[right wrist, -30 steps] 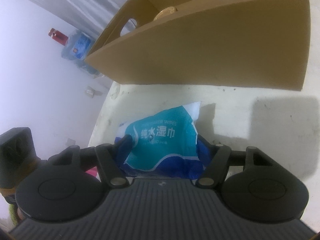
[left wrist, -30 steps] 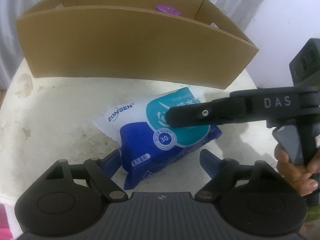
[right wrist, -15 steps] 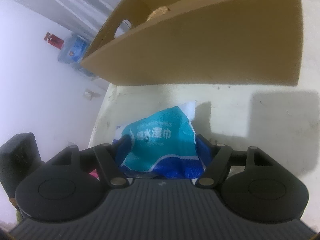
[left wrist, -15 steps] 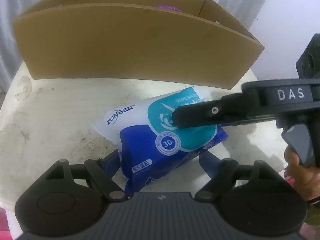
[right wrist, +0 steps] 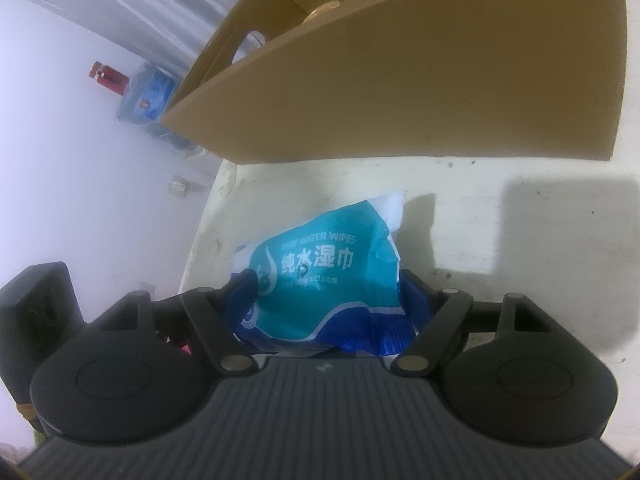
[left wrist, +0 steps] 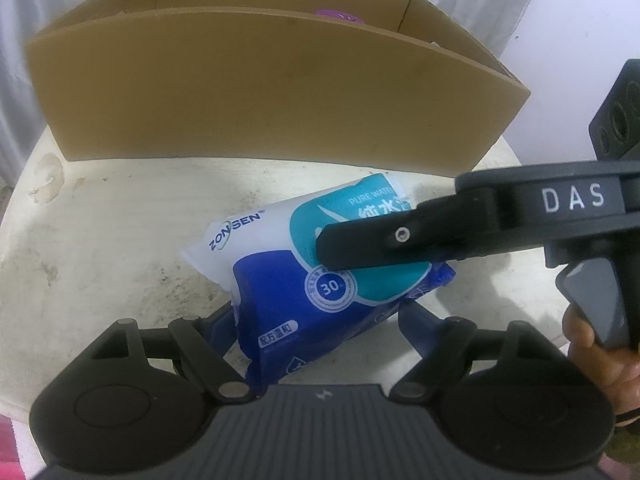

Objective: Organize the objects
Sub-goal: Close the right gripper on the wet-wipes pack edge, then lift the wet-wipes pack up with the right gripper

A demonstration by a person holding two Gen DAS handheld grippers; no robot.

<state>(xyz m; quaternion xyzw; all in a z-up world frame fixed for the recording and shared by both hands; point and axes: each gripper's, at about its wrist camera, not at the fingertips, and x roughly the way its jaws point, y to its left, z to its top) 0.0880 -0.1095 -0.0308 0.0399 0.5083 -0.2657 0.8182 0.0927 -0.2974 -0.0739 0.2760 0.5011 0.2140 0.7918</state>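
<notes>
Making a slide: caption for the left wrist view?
Right tool grips a wipes pack before a cardboard box.

A soft pack of wet wipes (left wrist: 320, 276) (right wrist: 324, 280) has a white end printed "ZONSEN", a teal panel reading "PURE WATER WIPES" with Chinese characters, and a dark blue lower part with a round "30" badge. It sits tilted, its white end raised toward the far edge of the surface (left wrist: 100, 240). The open cardboard box (left wrist: 260, 92) (right wrist: 420, 92) stands along that far edge, just beyond the pack, with a purple-lidded item (left wrist: 336, 16) inside it.
</notes>
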